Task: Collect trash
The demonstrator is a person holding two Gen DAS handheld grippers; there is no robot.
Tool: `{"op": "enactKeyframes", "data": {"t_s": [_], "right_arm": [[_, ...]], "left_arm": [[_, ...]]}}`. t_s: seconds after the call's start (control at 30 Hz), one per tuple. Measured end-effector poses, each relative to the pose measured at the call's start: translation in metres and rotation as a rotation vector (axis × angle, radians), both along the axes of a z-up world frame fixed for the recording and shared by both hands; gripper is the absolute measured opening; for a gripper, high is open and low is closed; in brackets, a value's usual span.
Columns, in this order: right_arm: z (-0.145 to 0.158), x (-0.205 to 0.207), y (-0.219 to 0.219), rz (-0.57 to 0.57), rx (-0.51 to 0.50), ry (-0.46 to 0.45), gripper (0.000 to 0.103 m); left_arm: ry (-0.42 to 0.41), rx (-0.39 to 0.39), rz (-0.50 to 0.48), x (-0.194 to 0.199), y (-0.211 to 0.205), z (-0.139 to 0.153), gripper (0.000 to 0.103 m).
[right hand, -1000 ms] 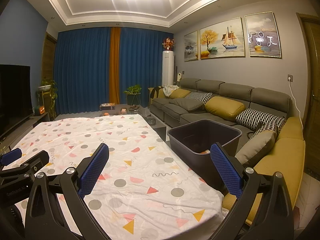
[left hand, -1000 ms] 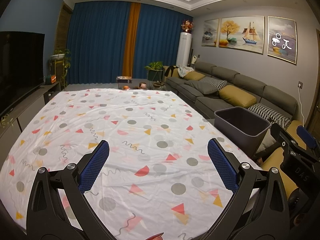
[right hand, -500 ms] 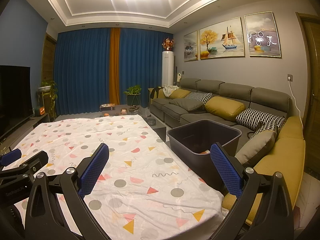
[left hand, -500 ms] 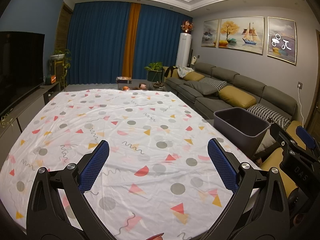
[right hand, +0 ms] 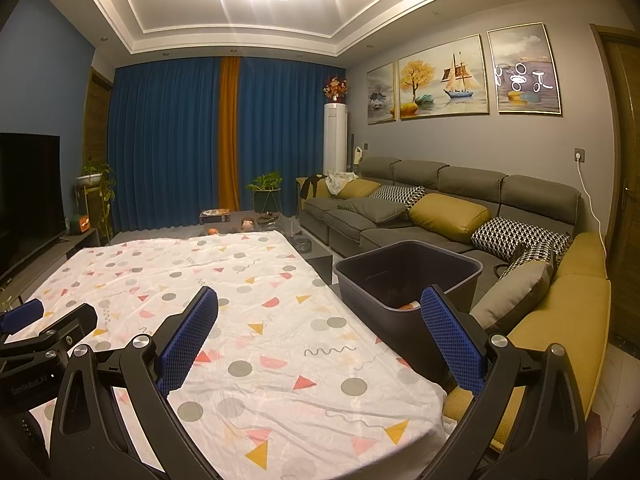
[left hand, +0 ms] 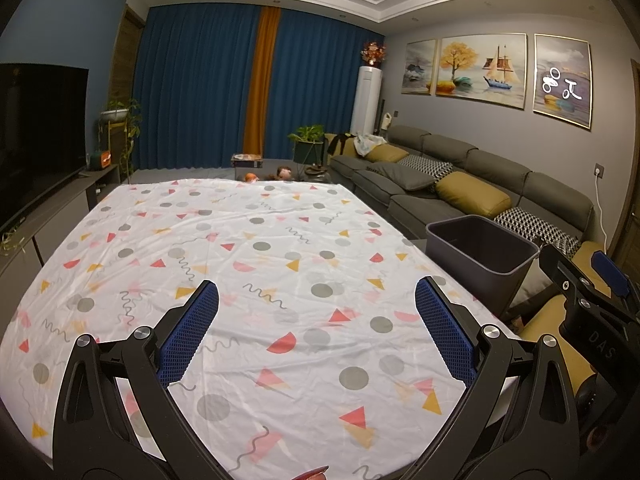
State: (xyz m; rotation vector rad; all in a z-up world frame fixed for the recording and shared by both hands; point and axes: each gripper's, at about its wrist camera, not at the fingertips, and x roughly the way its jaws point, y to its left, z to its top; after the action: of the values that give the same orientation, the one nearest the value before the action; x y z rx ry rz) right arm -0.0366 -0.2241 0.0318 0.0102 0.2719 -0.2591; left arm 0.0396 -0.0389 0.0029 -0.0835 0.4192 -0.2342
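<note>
A dark grey bin [right hand: 408,276] stands at the right edge of the table, and something orange and white [right hand: 410,306] lies in its bottom. It also shows in the left wrist view [left hand: 480,252]. My left gripper [left hand: 316,332] is open and empty above the near part of the patterned tablecloth [left hand: 240,248]. My right gripper [right hand: 320,332] is open and empty over the table's right near corner, its right finger in front of the bin. A small red thing [left hand: 310,473] peeks at the bottom edge of the left wrist view. No loose trash shows on the cloth.
A grey sofa [right hand: 440,216] with yellow and patterned cushions runs along the right wall behind the bin. A TV [left hand: 36,128] on a low cabinet stands at the left. Small items and a plant [left hand: 308,140] sit beyond the table's far edge.
Both grippers have stayed open and almost still. The views shift only slightly.
</note>
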Motion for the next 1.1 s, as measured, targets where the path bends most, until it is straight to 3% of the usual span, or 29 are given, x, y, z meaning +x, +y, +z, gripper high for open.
{"op": "enactKeyframes", "data": {"t_s": [0.87, 1.0, 1.1], "right_arm": [[0.0012, -0.0001, -0.0002, -0.001, 0.002, -0.001, 0.098], [0.0014, -0.0001, -0.0009, -0.001, 0.003, 0.001, 0.097], [0.0023, 0.0002, -0.0007, -0.002, 0.004, 0.000, 0.097]], "left_arm": [[-0.013, 0.002, -0.026, -0.0040, -0.0070, 0.0051, 0.097], [-0.012, 0.005, -0.032, -0.0024, -0.0063, 0.0041, 0.085], [-0.006, 0.007, -0.029, -0.0016, -0.0060, 0.0030, 0.084]]}}
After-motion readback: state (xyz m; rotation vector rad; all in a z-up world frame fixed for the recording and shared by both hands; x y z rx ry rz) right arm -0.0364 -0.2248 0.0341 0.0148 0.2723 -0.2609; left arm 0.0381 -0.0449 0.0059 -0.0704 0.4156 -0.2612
